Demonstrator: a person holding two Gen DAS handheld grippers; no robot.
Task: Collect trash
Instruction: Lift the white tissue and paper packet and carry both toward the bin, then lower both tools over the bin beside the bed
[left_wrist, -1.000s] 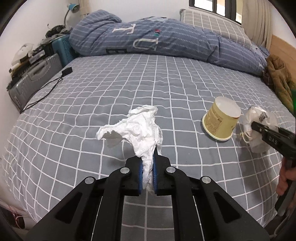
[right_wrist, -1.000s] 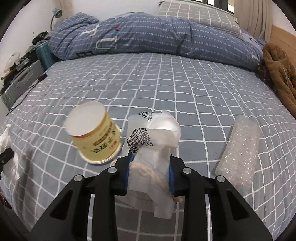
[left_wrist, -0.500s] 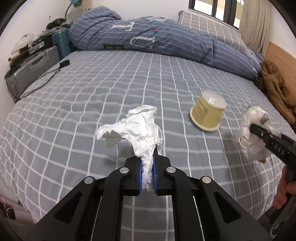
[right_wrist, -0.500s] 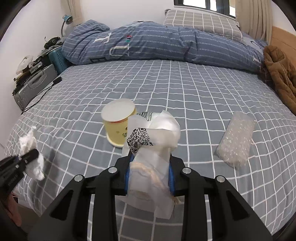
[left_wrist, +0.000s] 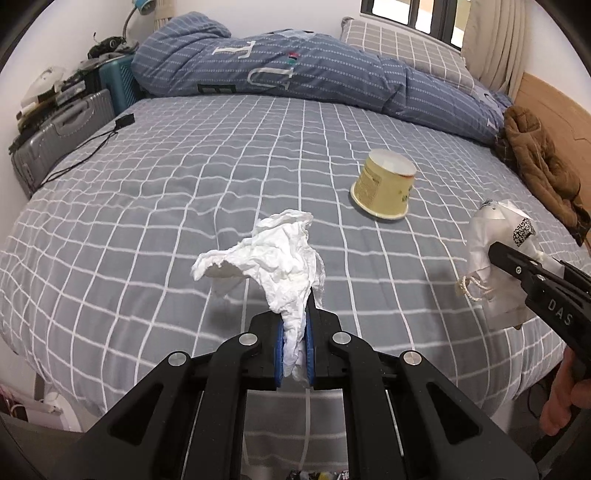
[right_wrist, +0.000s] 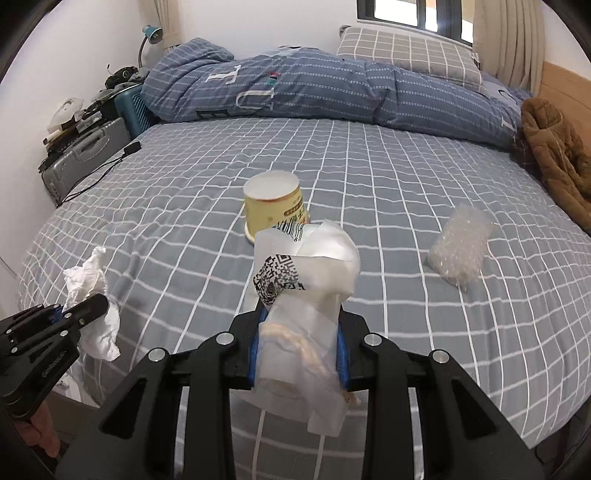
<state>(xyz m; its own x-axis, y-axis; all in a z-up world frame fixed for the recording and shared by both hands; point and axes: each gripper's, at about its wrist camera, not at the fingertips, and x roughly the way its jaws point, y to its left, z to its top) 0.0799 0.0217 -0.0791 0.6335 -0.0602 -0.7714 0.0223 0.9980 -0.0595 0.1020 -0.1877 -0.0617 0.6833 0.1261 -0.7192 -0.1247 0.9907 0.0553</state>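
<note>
Right wrist alone shows bubble wrap (right_wrist: 460, 247); right gripper (right_wrist: 297, 343) clamps paper bag (right_wrist: 306, 295), left gripper (left_wrist: 294, 345) clamps tissue (left_wrist: 273, 262).

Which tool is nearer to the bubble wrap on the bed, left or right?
Right. The right tool, holding the white bag, is just left of the bubble wrap. The left tool, holding the tissue, is far over at the bed's left edge.

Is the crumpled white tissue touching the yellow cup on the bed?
Apart. In the left wrist view the tissue hangs pinched in the left gripper, with bare checked bedsheet plainly showing between it and the yellow cup.
</note>
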